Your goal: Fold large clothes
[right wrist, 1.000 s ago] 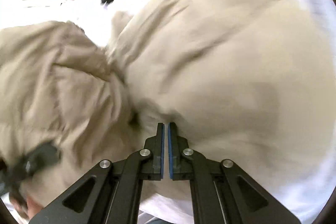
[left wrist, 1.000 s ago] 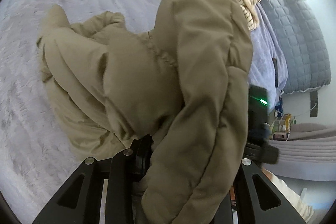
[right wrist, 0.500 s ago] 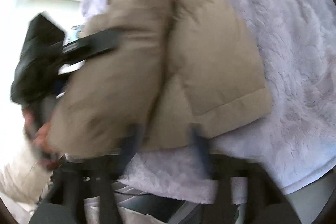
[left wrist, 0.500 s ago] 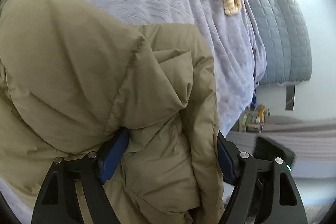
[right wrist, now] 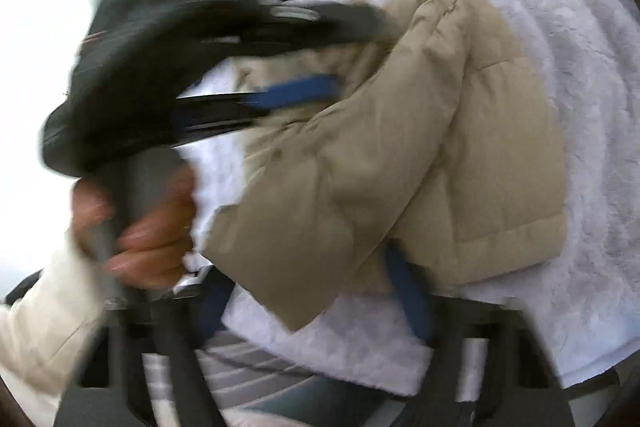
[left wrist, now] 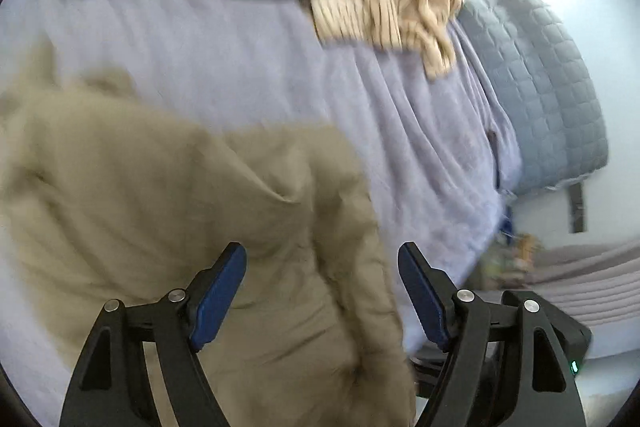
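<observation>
Left gripper (left wrist: 322, 291) jaws wide, no longer clamping jacket (left wrist: 168, 227), now loose beneath on bed (left wrist: 224, 47). Right gripper (right wrist: 312, 291) jaws closing, blurred, jacket hem at 12 o'clock, grip unclear.

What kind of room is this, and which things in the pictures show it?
Most likely a bedroom. A wide bed with a lavender plush blanket fills the view, a grey quilted bedspread hangs over its far side, and clothes lie on it: a khaki puffer jacket and a striped beige garment.
</observation>
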Motion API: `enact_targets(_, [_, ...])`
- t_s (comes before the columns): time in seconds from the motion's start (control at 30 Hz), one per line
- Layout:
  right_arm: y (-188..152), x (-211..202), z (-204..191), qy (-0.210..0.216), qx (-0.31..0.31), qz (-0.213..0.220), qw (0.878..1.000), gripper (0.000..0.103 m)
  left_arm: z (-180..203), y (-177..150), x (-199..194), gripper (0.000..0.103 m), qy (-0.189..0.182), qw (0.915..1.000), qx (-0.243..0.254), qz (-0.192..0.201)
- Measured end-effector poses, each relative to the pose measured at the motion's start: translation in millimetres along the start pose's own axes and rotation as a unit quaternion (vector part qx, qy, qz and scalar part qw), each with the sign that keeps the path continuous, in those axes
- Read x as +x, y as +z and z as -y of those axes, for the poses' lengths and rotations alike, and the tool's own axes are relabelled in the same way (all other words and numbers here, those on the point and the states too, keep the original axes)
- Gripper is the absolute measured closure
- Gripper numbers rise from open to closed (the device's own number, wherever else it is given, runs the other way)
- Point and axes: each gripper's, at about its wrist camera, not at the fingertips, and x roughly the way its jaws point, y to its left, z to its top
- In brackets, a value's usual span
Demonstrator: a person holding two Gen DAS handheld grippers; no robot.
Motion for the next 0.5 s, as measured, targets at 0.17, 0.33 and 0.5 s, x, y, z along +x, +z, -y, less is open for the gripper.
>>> enact_targets(0.17, [-5, -19, 27, -0.092, 0.038, 0.046, 0.994, 0.092, -51, -3, -42, 0.025, 0.154, 0.9826, 0.011, 0.104])
enact_targets(0.33, [-28, -24, 49, -0.125, 0.063, 0.061, 0.988, 0.092, -114, -2, -21, 0.024, 0.193, 0.9763, -0.04, 0.089])
enact_targets(0.5, [-43, -4, 75, -0.152, 0.108, 0.053, 0.981, 0.092, -97, 3, 17, 0.024, 0.183, 0.9803, -0.016, 0.073])
